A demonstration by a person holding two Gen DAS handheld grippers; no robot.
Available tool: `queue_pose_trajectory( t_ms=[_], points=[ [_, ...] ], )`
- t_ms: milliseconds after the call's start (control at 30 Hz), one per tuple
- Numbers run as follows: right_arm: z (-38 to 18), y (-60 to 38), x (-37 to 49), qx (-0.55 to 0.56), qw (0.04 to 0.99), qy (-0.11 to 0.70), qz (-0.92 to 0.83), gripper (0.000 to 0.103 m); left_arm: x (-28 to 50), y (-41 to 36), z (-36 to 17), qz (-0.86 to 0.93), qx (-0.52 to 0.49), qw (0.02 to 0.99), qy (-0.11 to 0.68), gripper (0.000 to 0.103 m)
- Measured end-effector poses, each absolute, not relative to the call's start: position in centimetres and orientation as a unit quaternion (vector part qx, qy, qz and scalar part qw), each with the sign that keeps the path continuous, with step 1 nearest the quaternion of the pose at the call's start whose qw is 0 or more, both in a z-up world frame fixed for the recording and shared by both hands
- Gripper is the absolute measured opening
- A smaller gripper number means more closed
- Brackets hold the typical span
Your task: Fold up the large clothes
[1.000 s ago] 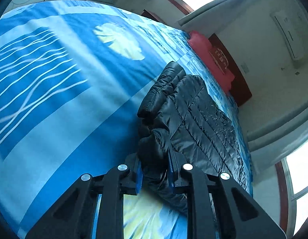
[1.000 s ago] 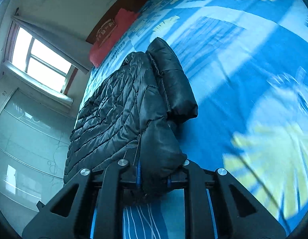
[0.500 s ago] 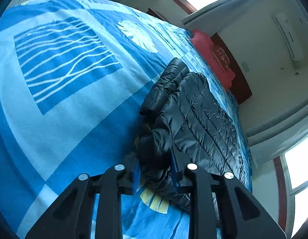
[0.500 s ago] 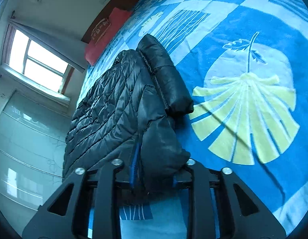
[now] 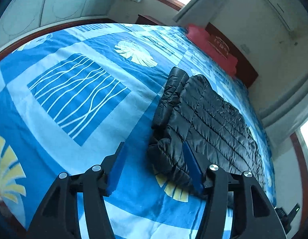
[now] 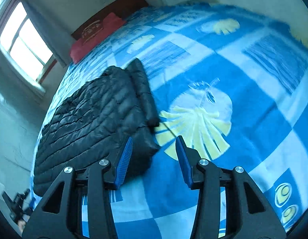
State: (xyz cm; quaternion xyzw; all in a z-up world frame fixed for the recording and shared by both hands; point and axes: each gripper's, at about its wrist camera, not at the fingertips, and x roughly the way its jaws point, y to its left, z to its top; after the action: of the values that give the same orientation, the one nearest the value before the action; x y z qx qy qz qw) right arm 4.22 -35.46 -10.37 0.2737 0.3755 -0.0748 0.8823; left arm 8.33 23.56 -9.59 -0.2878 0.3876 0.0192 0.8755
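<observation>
Jacket (image 5: 203, 119) lies on blue bedspread (image 5: 74, 91), long axis running toward far headboard; near end just ahead of left gripper (image 5: 154, 159) and right gripper (image 6: 154, 151), both opening, gripping nothing.

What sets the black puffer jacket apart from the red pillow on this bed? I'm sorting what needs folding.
The puffer jacket is black, quilted and glossy; the red pillow is red with a printed emblem. The jacket lies lengthwise along one edge of the bed, a sleeve folded alongside it, close to the cameras; the pillow sits far off against the wooden headboard. The jacket covers much more of the blue bedspread. Both rest on that bedspread.
</observation>
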Motion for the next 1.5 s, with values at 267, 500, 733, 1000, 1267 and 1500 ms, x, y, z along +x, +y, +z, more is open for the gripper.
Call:
queue_pose_trajectory(
  t_ms=[267,500,733,1000,1267,1500],
  points=[
    [-8.8,-26.9,13.2,0.205,0.890,0.407,0.029,0.044,10.4,23.6,-9.7,0.000,-0.286,0.872,0.398,0.062],
    [-7.5,-19.2,21.6,0.153,0.900,0.399,0.083,0.043,12.7,23.8,-9.6,-0.003,-0.305,0.865,0.398,0.062],
    [-12.3,-15.9,26.4,0.129,0.870,0.468,0.082,0.042,15.1,24.1,-10.1,-0.004,-0.337,0.853,0.399,0.062],
    [-13.5,-15.7,25.9,0.127,0.874,0.462,0.075,0.042,18.4,23.4,-11.3,-0.012,-0.380,0.831,0.406,0.071],
    [-14.0,-15.6,25.6,0.137,0.877,0.453,0.081,0.042,19.4,25.1,-12.4,0.004,-0.406,0.818,0.409,0.075],
    [-14.1,-15.9,25.5,0.141,0.878,0.450,0.084,0.042,21.3,25.6,-15.0,-0.068,-0.448,0.771,0.448,0.074]
  ],
)
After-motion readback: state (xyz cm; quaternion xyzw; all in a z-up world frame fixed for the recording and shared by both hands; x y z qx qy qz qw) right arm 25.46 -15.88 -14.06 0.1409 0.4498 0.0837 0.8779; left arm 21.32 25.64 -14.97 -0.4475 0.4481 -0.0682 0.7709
